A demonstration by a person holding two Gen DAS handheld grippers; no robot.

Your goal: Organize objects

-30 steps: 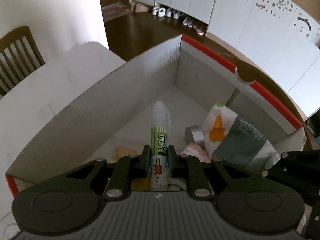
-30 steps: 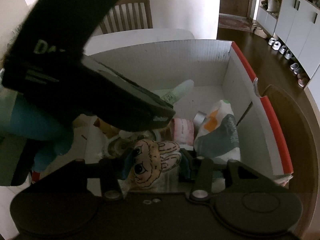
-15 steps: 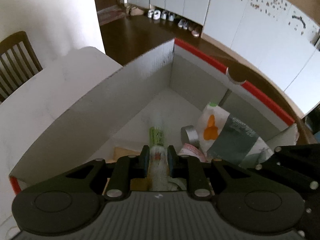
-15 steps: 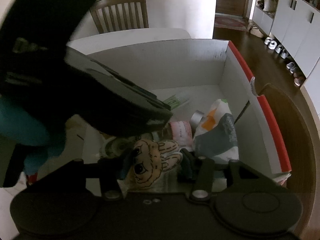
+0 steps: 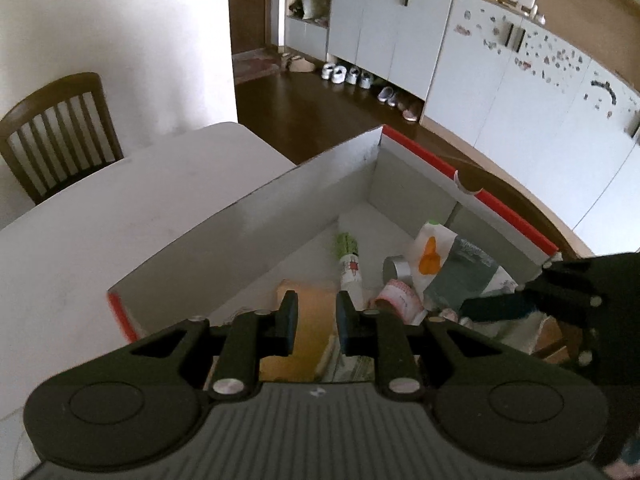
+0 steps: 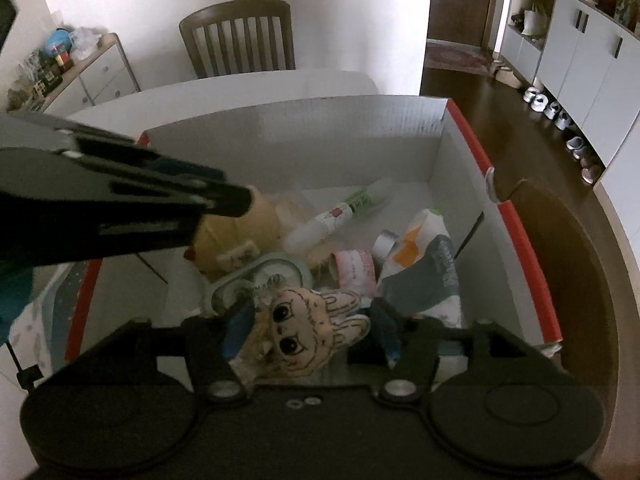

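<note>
A white cardboard box [image 5: 260, 208] with red rims stands on the table, holding several items. A green-and-white glue stick [image 5: 348, 256] lies loose on its floor, also seen in the right wrist view [image 6: 340, 212]. My left gripper [image 5: 316, 316] hovers above the box, its pads a narrow gap apart with nothing between them. My right gripper [image 6: 312, 328] is low over the box's near side and its jaws are opening. A small plush doll [image 6: 304, 328] with a drawn face and rabbit ears sits between them, no longer squeezed.
Also in the box are a white, green and orange pouch [image 6: 424, 264], a silver tape roll [image 5: 396, 270], a pink roll [image 6: 354, 268], a round tin [image 6: 264, 280] and a yellow plush [image 6: 236, 232]. A wooden chair [image 6: 240, 36] stands behind the white table [image 5: 120, 208].
The glue stick left my left gripper and now lies in the box. That gripper rose and drew back. My right jaws spread wider around the doll.
</note>
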